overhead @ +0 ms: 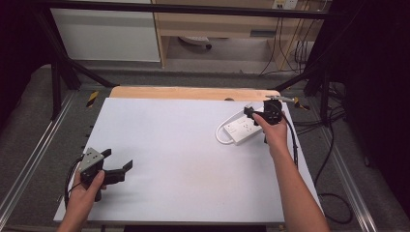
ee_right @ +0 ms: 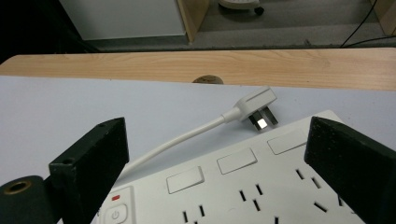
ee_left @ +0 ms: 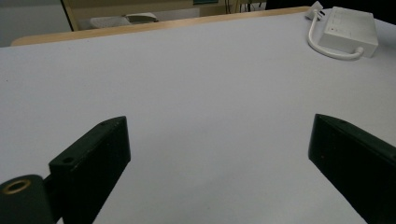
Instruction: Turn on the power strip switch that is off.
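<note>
High view: both tools gape, right tool (overhead: 258, 112) over power strip (overhead: 240, 128).

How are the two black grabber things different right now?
The left gripper sits near the front left corner of the table, over bare table, while the right gripper is at the far right, over the white power strip. The left gripper points across the table; the right gripper looks down on the strip's sockets and its plug. Both have open jaws and hold nothing.
</note>
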Available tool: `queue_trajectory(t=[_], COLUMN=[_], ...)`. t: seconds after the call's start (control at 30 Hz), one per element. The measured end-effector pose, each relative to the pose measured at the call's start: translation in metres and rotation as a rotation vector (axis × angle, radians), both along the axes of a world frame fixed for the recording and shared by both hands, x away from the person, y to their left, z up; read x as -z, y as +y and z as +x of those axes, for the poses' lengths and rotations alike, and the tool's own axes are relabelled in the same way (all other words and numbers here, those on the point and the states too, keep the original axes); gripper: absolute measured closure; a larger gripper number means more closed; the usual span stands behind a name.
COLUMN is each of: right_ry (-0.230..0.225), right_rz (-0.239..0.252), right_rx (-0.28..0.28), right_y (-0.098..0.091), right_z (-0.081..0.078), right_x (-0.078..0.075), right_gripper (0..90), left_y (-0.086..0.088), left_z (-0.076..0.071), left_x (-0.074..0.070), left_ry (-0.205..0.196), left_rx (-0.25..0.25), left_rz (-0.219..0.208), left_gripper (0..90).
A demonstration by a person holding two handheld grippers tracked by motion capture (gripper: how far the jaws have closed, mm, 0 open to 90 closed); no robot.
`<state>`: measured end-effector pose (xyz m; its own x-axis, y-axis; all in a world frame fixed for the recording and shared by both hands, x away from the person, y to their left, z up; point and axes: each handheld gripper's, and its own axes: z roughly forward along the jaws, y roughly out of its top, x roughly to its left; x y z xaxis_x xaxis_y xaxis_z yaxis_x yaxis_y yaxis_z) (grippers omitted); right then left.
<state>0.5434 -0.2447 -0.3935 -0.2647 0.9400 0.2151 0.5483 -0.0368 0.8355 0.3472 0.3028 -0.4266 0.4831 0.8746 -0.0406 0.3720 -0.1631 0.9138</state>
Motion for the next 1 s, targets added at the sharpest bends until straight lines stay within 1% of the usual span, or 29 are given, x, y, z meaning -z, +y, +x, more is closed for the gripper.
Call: queue_trajectory(t=[0.17, 0.27, 0.47, 0.57, 0.67, 0.73, 0.87, 1.0], right_ry=[-0.015, -0.041, -0.083, -0.112, -0.128, -0.141, -0.157, -0.164], right_rz=[0.004, 0.009, 0.01, 0.019, 0.013, 0.022, 0.003, 0.009], right_rx=[-0.027, -0.046, -0.063, -0.078, -0.09, -0.098, -0.11, -0.124], right_y=[0.005, 0.008, 0.014, 0.015, 0.017, 0.017, 0.016, 0.015], right_z=[-0.011, -0.019, -0.039, -0.049, -0.059, -0.066, -0.077, -0.087], right_x=[-0.009, -0.014, -0.021, -0.022, -0.023, -0.022, -0.021, -0.02], right_gripper=[5.4, 5.2, 4.4, 4.2, 4.1, 4.2, 4.2, 4.2], left_y=[0.0, 0.001, 0.001, 0.001, 0.001, 0.001, 0.002, 0.001], left_z=[-0.001, -0.001, -0.002, -0.002, -0.002, -0.003, -0.003, -0.003], left_x=[0.0, 0.0, 0.0, 0.0, 0.0, 0.0, 0.0, 0.0], left_ry=[0.001, 0.0, -0.001, 0.0, 0.0, 0.0, 0.002, 0.001], left_rx=[-0.004, -0.004, -0.007, -0.006, -0.006, -0.006, -0.009, -0.009], left_rz=[-0.007, -0.007, -0.009, -0.01, -0.009, -0.009, -0.011, -0.011], left_gripper=[5.7, 5.7, 5.7, 5.7, 5.7, 5.7, 5.7, 5.7])
